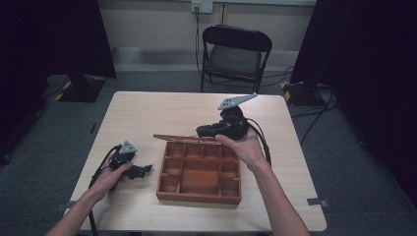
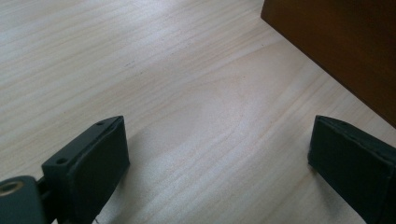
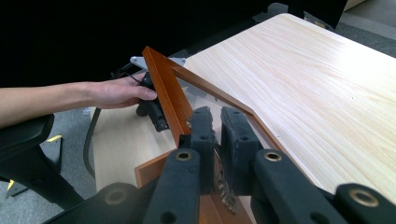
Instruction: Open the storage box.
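A brown wooden box (image 1: 199, 197) with several open compartments sits on the light wooden table (image 1: 147, 113). Its lid (image 1: 177, 137), a wooden frame around a clear pane, is raised at the box's far edge. My right gripper (image 1: 200, 132) is shut on that lid's frame; in the right gripper view the two jaws (image 3: 215, 116) pinch the frame (image 3: 163, 91) close together. My left gripper (image 1: 142, 170) rests on the table left of the box, open, pointing at its side wall (image 2: 341, 46). Bare tabletop lies between its jaws (image 2: 217, 154).
A black folding chair (image 1: 235, 54) stands behind the table's far edge. Cables (image 1: 314, 113) run over the grey floor at the right. Dark curtains hang at both sides. The person's left hand (image 3: 119, 91) shows beyond the lid in the right gripper view.
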Motion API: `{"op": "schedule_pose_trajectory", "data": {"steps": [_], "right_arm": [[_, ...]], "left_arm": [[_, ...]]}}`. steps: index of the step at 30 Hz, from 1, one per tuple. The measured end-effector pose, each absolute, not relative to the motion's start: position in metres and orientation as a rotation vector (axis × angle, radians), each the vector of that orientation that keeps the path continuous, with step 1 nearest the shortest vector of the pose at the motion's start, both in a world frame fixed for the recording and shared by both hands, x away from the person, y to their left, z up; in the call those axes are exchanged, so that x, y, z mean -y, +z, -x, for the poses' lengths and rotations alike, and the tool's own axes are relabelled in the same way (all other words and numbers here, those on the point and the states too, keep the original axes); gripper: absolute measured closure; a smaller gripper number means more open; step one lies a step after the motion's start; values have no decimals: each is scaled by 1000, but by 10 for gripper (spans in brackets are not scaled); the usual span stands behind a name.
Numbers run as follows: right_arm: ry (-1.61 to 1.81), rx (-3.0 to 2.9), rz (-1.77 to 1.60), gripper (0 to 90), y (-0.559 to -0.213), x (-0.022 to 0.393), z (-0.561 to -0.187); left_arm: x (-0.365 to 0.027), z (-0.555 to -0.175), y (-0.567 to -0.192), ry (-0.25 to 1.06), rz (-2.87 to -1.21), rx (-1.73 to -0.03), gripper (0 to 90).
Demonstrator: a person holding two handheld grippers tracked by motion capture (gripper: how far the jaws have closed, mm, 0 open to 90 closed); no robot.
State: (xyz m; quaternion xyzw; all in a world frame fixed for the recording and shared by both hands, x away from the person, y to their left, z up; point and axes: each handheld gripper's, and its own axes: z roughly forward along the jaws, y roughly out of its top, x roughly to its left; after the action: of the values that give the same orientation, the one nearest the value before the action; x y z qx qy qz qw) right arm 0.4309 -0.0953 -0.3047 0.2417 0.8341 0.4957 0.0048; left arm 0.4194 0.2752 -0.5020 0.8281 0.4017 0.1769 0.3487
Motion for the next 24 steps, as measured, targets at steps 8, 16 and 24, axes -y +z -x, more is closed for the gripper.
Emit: {"op": "schedule_pose_trajectory", "data": {"steps": [8,16,24], "right_arm": [[1554,-2614,-750,841,-305,95,-431],[1550,-2615,-747,841,-305,95,-431],[1553,-2613,-751,841,-305,95,-430]], "left_arm": [[-275,-419,-502,455,-2145,-1043,44],[-275,-419,-502,458,-2146,-1042,44],[-275,-419,-502,457,-2150,-1039,44]]}}
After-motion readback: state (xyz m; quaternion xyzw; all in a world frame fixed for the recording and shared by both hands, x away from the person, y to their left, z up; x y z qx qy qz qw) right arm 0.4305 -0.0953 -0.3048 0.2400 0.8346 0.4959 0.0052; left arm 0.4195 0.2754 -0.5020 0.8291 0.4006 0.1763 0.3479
